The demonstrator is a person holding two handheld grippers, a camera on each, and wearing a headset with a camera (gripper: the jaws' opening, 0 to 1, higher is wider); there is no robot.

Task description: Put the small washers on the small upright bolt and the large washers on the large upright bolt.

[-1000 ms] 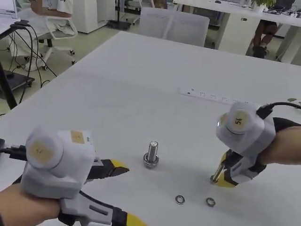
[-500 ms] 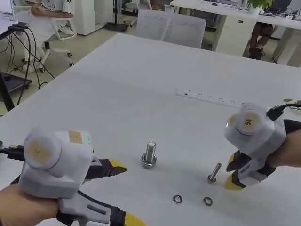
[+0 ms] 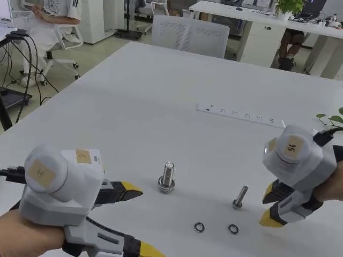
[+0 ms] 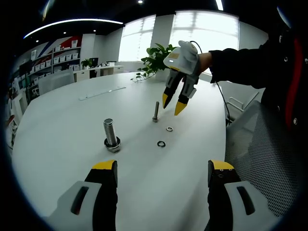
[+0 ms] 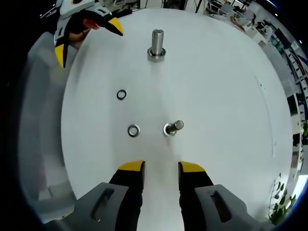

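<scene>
White tabletop [image 3: 134, 96] is carrying everything in the head view. The large bolt [image 3: 166, 178] is standing upright on its head near the middle, thread pointing up. A metal collar is sitting round its foot, and I cannot tell whether that collar is a washer. The small bolt [image 3: 240, 197] is also standing upright, at about 3 o'clock from the large one and well apart from it.

Both loose rings are lying flat on the bare surface. The first washer [image 3: 233, 229] is resting at 6 o'clock from the small bolt, near it but not touching. The second washer [image 3: 199, 227] is lying at 8 o'clock from that bolt, apart from the first.

The right claw [image 3: 266, 206] is hovering just beside the small bolt at its 3 o'clock, yellow tips parted by a modest gap and gripping nothing. The left claw [image 3: 142, 219] is sitting at 8 o'clock from the large bolt, its jaws spread wide and carrying nothing. A white power strip [image 3: 241, 114] is lying toward 12 o'clock, farther back on the tabletop.
</scene>
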